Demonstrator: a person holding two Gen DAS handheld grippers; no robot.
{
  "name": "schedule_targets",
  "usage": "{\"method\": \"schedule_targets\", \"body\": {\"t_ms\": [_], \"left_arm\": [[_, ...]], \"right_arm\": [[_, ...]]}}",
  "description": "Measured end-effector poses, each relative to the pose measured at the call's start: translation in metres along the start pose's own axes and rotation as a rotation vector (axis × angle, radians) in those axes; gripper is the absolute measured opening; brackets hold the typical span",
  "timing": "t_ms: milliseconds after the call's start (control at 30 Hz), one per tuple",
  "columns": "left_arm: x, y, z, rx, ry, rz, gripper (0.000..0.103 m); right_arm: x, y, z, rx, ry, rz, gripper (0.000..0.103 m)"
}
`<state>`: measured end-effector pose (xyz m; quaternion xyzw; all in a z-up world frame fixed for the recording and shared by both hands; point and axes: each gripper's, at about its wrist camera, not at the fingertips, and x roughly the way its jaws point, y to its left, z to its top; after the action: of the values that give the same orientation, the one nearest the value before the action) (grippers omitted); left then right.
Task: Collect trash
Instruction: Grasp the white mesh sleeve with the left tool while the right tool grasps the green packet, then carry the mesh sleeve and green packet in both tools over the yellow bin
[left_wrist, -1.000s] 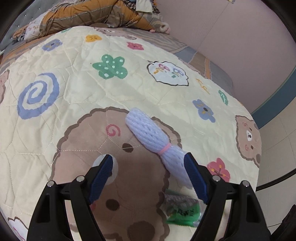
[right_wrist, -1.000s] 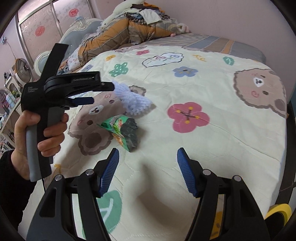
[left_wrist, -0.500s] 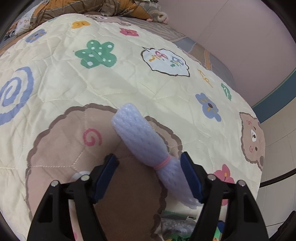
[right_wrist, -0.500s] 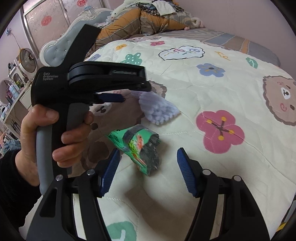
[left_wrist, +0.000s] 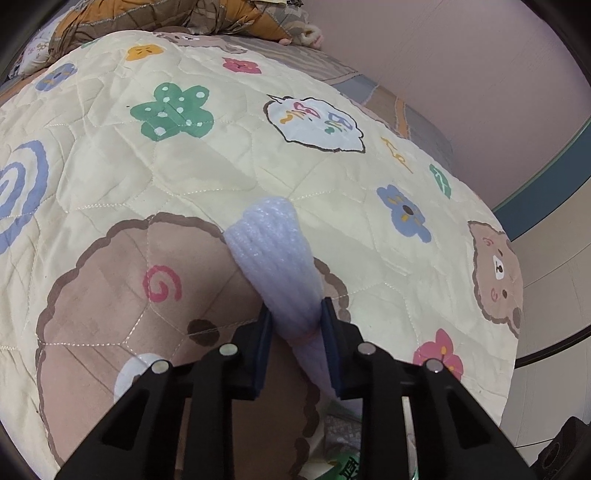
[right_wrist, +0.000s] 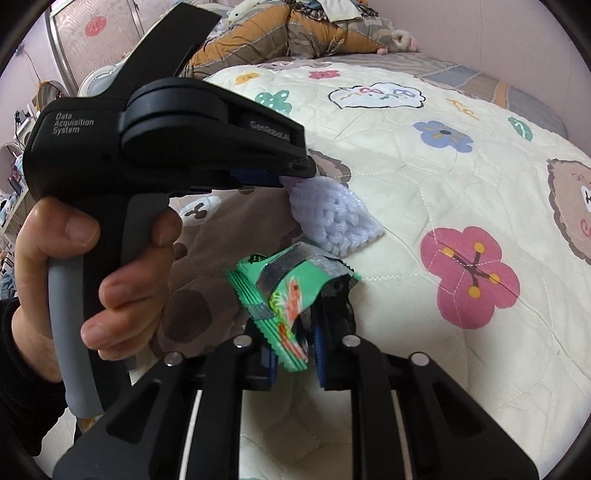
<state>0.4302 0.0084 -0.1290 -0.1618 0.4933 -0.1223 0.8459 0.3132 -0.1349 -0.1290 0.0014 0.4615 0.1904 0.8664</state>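
left gripper (left_wrist: 295, 325) clamped on the foam net (left_wrist: 275, 254), right gripper (right_wrist: 295, 354) pinching the green wrapper (right_wrist: 286, 291), both gripped ready to bin

From where I stood, the clearest lettering was on the left gripper (right_wrist: 291, 177): white print on the side of its black body, above the grey handle, read "Data Acquisition System" in three short lines. Further forward on the same body, toward its jaws, ran a faint grey word that began "Gen" but was too dim to make out in full. The green wrapper (right_wrist: 291, 299) clamped in the right gripper (right_wrist: 295, 354) carried orange and yellow lettering, warped by the crumpling and unreadable. Low in the left wrist view, just right of that gripper's fingers, a green character showed on the wrapper, cut off by the edge.
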Motion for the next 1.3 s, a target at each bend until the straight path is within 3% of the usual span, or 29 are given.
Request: {"method": "schedule_targets", "body": {"t_ms": [333, 867, 1300], "left_arm": [[-0.031, -0.01, -0.007, 0.009, -0.037, -0.041, 0.023], [-0.098, -0.02, -0.035, 0.048, -0.113, -0.075, 0.023], [-0.133, -0.045, -0.089, 0.157, -0.129, -0.063, 0.023]], "right_arm": [[-0.025, -0.003, -0.009, -0.003, -0.018, -0.019, 0.008], [-0.106, -0.019, -0.048, 0.031, -0.081, -0.057, 0.006], [-0.143, -0.037, -0.077, 0.1, -0.118, -0.057, 0.005]]}}
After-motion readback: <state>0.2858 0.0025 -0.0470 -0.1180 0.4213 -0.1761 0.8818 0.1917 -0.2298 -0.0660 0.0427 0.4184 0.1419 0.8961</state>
